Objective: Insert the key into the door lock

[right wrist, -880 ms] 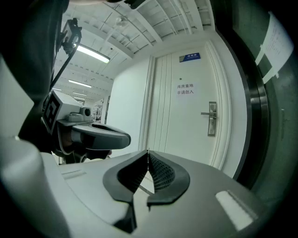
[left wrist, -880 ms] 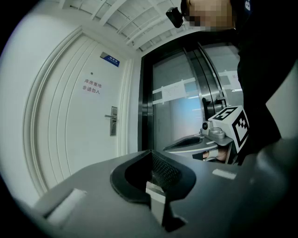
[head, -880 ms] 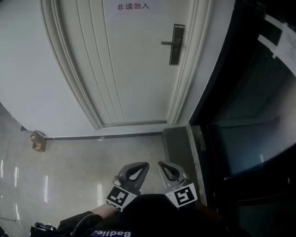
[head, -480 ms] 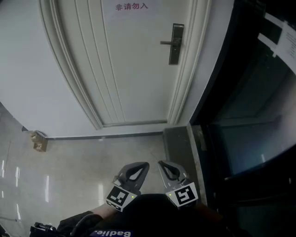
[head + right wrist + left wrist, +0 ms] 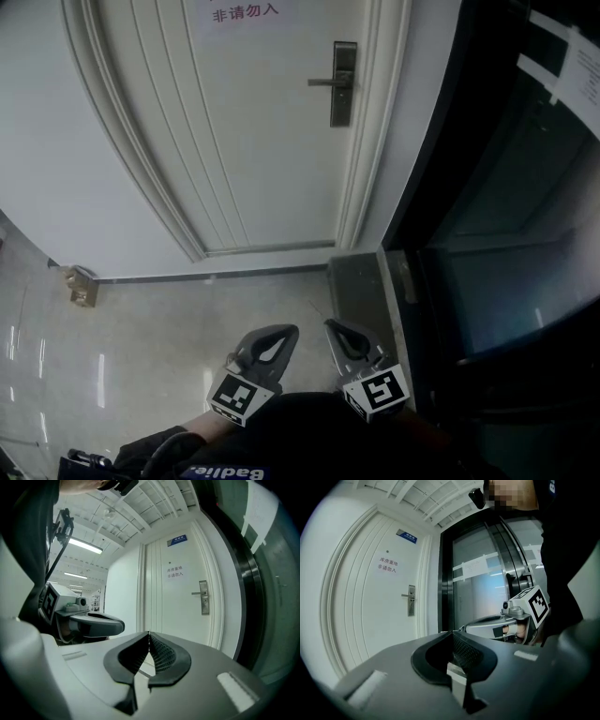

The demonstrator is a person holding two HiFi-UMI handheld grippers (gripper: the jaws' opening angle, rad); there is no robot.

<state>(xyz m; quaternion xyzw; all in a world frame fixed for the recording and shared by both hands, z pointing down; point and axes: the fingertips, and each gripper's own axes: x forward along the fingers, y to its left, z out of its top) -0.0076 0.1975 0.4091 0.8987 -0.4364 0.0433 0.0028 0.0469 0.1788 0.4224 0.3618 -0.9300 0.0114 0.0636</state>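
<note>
The white door (image 5: 253, 141) stands ahead, some way off, with its dark lock plate (image 5: 342, 94) and lever handle (image 5: 323, 82) on its right side. The lock plate shows small in the left gripper view (image 5: 411, 606) and in the right gripper view (image 5: 203, 603). Both grippers are held low, close to the person's body, side by side and far from the lock. My left gripper (image 5: 289, 328) has its jaws together with nothing in them. My right gripper (image 5: 328, 324) is shut, and a thin sliver of metal, the key (image 5: 317, 307), sticks out of its tip.
A paper sign (image 5: 244, 13) with red print hangs on the door. Dark glass doors (image 5: 506, 187) fill the right side. A small cardboard box (image 5: 82, 286) sits on the shiny floor by the left wall. A grey strip of floor (image 5: 361, 291) lies before the glass.
The head view has swung a little, so the lock plate sits further left in the picture. Both grippers stay low by the body, the right one a touch further from the left.
</note>
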